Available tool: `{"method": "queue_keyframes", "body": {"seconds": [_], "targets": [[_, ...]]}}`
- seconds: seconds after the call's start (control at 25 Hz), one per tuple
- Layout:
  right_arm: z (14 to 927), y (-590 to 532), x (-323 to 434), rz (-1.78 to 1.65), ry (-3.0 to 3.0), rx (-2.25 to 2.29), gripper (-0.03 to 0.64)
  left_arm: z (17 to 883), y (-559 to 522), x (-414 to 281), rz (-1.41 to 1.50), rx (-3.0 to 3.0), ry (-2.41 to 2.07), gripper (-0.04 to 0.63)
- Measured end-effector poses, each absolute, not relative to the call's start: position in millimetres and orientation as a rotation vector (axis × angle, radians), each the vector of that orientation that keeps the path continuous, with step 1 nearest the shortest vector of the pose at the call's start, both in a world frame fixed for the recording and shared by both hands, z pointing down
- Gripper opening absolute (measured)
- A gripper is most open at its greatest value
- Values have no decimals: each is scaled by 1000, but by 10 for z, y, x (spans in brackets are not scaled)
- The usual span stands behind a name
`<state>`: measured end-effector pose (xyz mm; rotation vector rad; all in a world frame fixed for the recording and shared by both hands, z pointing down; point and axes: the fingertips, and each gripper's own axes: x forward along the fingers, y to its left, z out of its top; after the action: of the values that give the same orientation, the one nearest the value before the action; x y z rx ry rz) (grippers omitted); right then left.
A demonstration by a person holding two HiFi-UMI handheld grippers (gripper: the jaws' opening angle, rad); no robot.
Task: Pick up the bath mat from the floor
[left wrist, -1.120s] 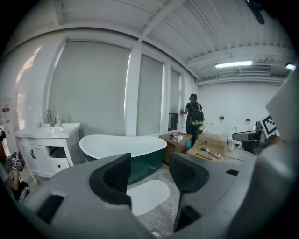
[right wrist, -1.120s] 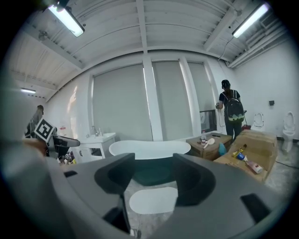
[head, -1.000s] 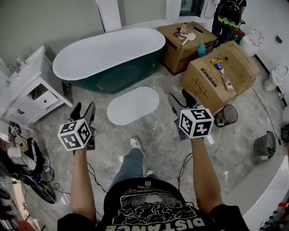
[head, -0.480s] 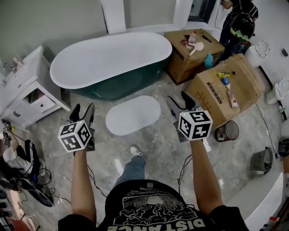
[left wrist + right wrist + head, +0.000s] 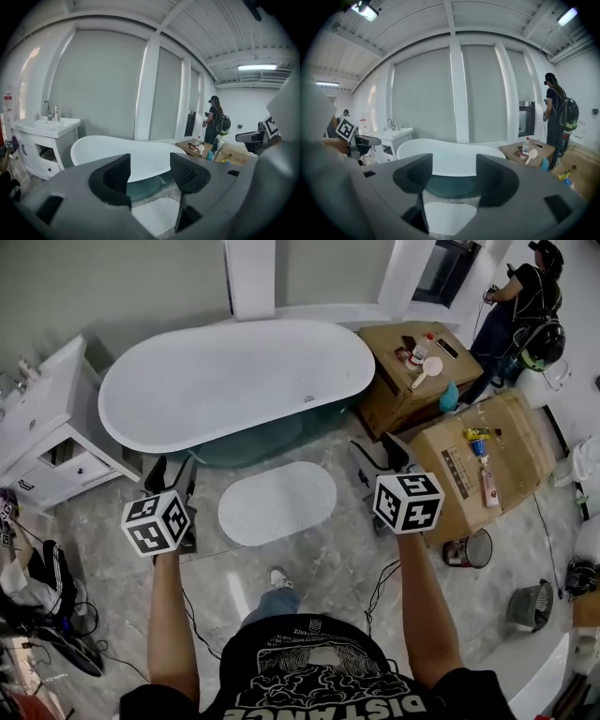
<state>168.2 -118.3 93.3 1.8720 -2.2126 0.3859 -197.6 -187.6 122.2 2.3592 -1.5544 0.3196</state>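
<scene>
The white oval bath mat [image 5: 277,502] lies flat on the grey marble floor just in front of the bathtub [image 5: 234,381]. My left gripper [image 5: 172,474] hangs above the floor to the mat's left, open and empty. My right gripper [image 5: 379,454] is held to the mat's right, its jaws just having opened a little wider with nothing between them. In the left gripper view the mat [image 5: 157,215] shows low between the jaws of the left gripper [image 5: 150,173]. The right gripper view has the mat [image 5: 445,213] below the right gripper [image 5: 452,176], with the tub behind.
A white vanity cabinet [image 5: 47,427] stands at the left. Cardboard boxes [image 5: 412,381] [image 5: 478,465] with small items sit at the right, and a mesh wastebasket [image 5: 469,547] is below them. Another person [image 5: 525,296] stands at the far right. Cables lie on the floor at lower left.
The person has stepped toward the tub, so the mat and tub now sit nearer and lower in the head view. Both grippers stay held out in front, one on each side of the mat.
</scene>
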Motion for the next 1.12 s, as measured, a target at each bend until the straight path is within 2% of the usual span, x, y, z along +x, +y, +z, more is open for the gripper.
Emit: {"method": "queue_keyframes", "body": {"seconds": [0.48, 1.12], "targets": [[1077, -2023, 1734, 415, -2250, 1819, 291, 1287, -2463, -2044, 353, 2301, -1620, 273], [1702, -3004, 2255, 507, -2311, 1622, 301, 1755, -2906, -1777, 450, 2125, -1727, 282]]}}
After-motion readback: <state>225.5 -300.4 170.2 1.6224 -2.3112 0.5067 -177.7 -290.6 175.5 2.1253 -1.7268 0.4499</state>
